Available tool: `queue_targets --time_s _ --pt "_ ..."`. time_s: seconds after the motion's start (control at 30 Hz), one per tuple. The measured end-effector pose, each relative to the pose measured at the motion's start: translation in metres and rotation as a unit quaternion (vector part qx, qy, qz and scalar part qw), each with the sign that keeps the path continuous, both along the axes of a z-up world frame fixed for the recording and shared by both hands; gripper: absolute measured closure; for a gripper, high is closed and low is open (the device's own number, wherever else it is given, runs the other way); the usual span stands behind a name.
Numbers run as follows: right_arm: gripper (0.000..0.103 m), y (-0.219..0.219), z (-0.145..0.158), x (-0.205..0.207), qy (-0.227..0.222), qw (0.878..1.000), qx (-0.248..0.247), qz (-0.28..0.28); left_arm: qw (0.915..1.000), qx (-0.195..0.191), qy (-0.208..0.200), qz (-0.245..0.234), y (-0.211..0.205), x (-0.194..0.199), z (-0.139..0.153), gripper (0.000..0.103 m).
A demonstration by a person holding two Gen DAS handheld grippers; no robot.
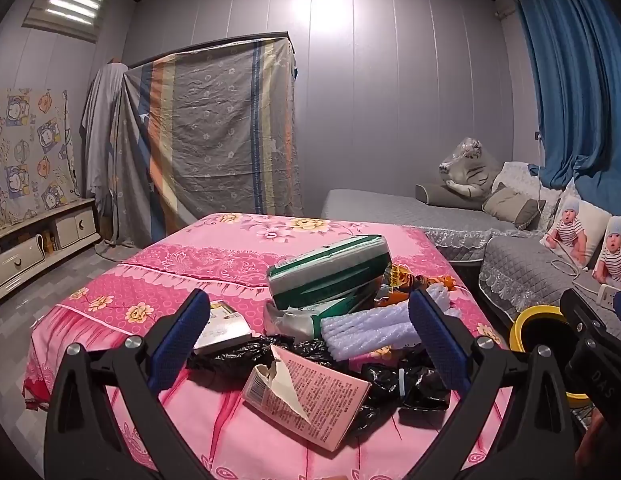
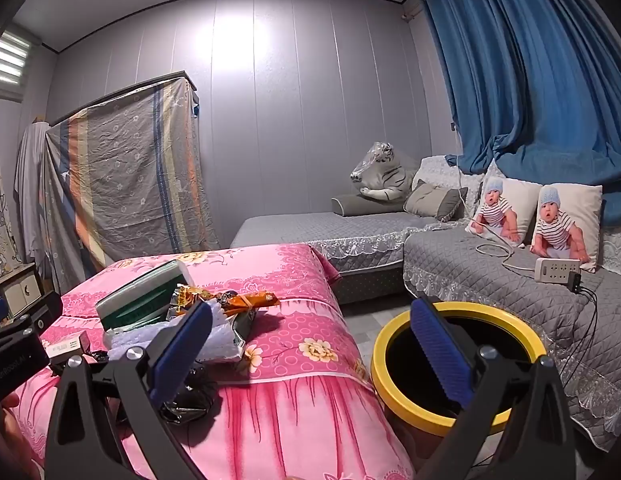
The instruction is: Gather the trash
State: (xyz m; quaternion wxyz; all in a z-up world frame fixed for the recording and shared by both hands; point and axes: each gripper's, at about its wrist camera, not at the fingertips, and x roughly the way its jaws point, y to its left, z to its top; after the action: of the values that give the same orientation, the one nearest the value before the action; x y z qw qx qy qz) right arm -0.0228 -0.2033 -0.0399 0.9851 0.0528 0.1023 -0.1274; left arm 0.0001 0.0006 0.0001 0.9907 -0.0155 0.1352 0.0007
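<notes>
Both tools apart, w/ torn pink box (image 1: pixel 310 392) nearest, yellow-rimmed bin (image 2: pixel 454 364) beside table.

Your left gripper's finger (image 1: pixel 178 336) covers part of the small box (image 1: pixel 222 324); the pink carton's (image 1: pixel 310 396) print is too small to read. The bin's (image 2: pixel 510 412) near rim and base sit behind your right gripper's finger (image 2: pixel 438 352).

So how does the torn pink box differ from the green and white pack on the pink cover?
The torn pink box lies nearest the left gripper, flat and ripped open at one corner. The green and white pack sits farther back, looks intact and bulkier, and rests tilted on other trash. The box is pink with small print; the pack is white with green bands. Both lie on the pink cover, untouched.
</notes>
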Motion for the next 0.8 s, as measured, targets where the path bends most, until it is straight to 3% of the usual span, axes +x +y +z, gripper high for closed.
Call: queue_targets --time_s 0.8 --pt "0.007 0.0001 0.0015 0.0001 -0.001 1.0 0.0 0.0 1.0 -0.001 0.004 0.0 0.0001 -0.0001 -0.004 0.008"
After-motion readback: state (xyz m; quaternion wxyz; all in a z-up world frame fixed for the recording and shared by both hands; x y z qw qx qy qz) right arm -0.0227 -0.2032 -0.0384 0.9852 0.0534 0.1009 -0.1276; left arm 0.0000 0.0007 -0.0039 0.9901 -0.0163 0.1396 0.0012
